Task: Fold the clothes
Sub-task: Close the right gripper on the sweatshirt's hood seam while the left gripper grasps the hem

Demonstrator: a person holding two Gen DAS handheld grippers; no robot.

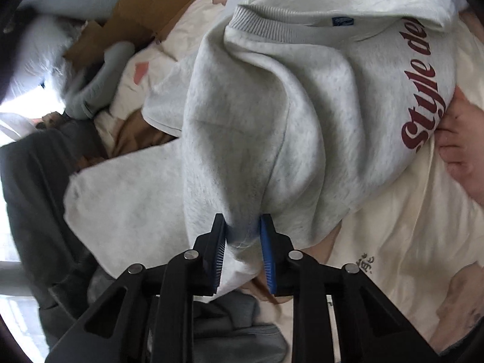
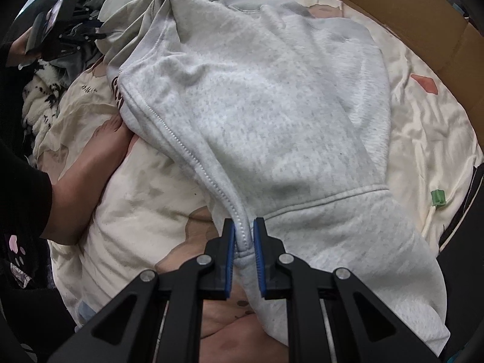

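Pinching the soft, fuzzy grey sweatshirt point(image 1: 272, 115), my left gripper point(image 1: 242, 236) squeezes a bunched fold, and my right gripper point(image 2: 243, 242) clamps its stitched hem over the crinkly cream bed sheet point(image 2: 423, 139).

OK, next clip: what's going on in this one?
A person is folding a light grey sweatshirt on a cream bedspread, a handheld gripper in each hand. The left gripper is pinched on a bunched fold of the fabric; the right gripper is clamped on a stitched edge of the sweatshirt. The garment lies crumpled, its red lettering partly showing. A bare foot rests beside it.
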